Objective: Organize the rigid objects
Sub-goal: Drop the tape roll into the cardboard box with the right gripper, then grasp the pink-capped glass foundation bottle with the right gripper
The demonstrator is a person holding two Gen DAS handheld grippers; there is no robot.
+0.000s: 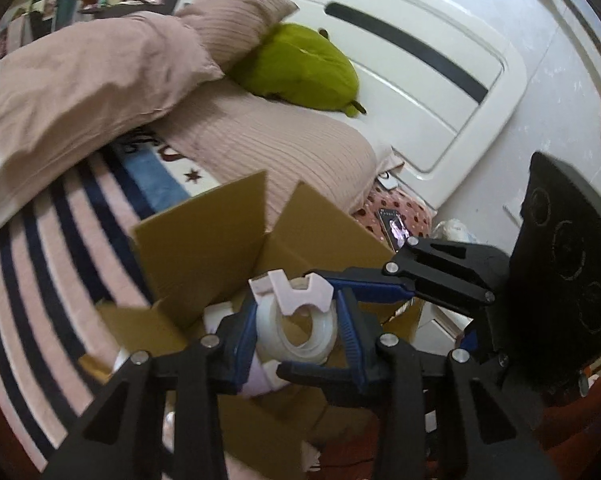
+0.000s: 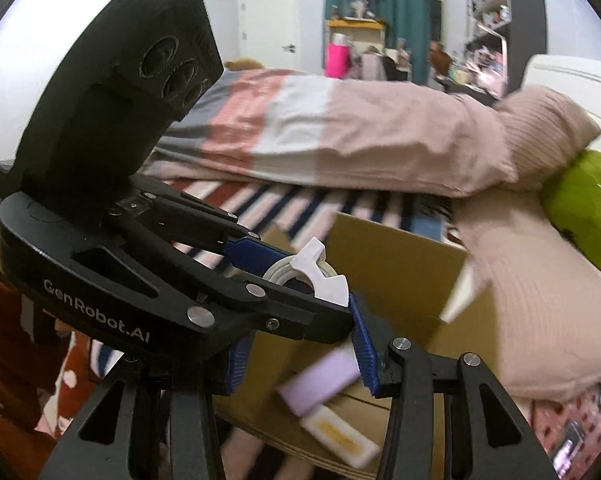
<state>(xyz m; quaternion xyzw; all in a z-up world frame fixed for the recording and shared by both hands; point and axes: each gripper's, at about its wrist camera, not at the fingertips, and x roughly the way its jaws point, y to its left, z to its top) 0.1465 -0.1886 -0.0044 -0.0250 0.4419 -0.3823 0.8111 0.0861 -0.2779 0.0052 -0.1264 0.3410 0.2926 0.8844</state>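
Note:
My left gripper (image 1: 298, 320) is shut on a tape dispenser (image 1: 296, 312), a clear tape roll in a pale pink holder, and holds it over the open cardboard box (image 1: 204, 236). The dispenser also shows in the right wrist view (image 2: 312, 272), held between the left gripper's blue pads. My right gripper (image 2: 300, 348) is open and empty, just beside the left one over the box (image 2: 392, 256). Inside the box lie a lilac block (image 2: 320, 380) and a cream block (image 2: 340, 436).
The box stands on a striped pink and navy bedspread (image 1: 40, 280). Pink pillows (image 1: 268, 136) and a green plush toy (image 1: 300, 68) lie behind it, by the white headboard (image 1: 420, 80). A phone (image 1: 394, 228) lies on a dotted cloth to the right.

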